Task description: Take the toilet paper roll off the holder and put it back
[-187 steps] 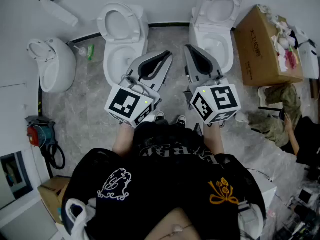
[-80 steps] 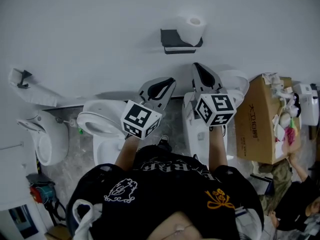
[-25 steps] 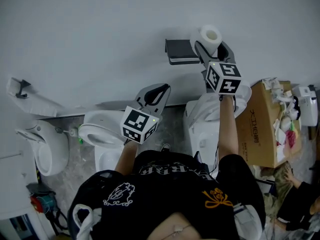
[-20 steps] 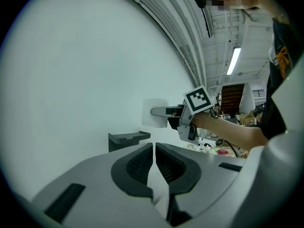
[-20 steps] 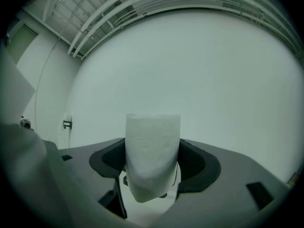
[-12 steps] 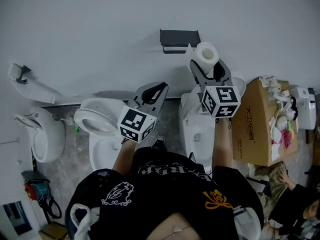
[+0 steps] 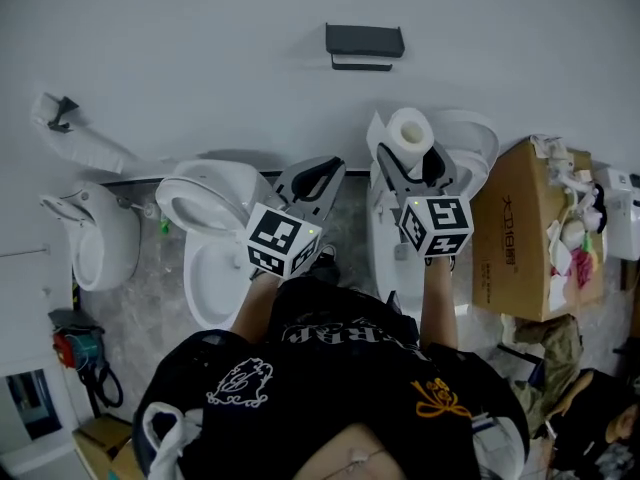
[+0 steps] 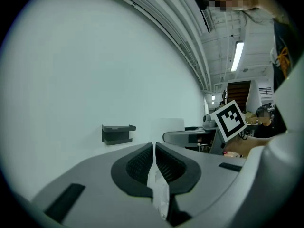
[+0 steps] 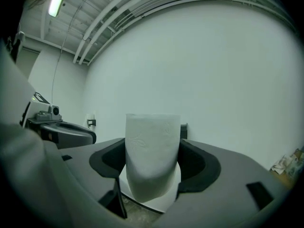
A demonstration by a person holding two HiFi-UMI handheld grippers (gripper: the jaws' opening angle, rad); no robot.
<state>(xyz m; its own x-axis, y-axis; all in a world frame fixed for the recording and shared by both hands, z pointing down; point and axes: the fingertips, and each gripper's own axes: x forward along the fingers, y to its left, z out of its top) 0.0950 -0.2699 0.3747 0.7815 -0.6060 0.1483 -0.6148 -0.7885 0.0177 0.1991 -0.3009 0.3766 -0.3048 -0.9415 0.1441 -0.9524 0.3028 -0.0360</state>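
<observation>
The dark wall holder hangs empty high on the white wall. My right gripper is shut on the white toilet paper roll, held well below the holder, over the right toilet. In the right gripper view the roll stands upright between the jaws, and a sliver of the holder shows behind it. My left gripper hangs lower left, jaws pressed together with nothing gripped. In the left gripper view the holder sits on the wall beyond the left gripper.
Two white toilets stand against the wall below the grippers. A urinal-like bowl is at the left, with a grab bar above it. An open cardboard box full of items stands at the right.
My right gripper closed on the roll at the holder, lifted it off and lowered it toward me. The holder is now bare. The left gripper barely moved.
</observation>
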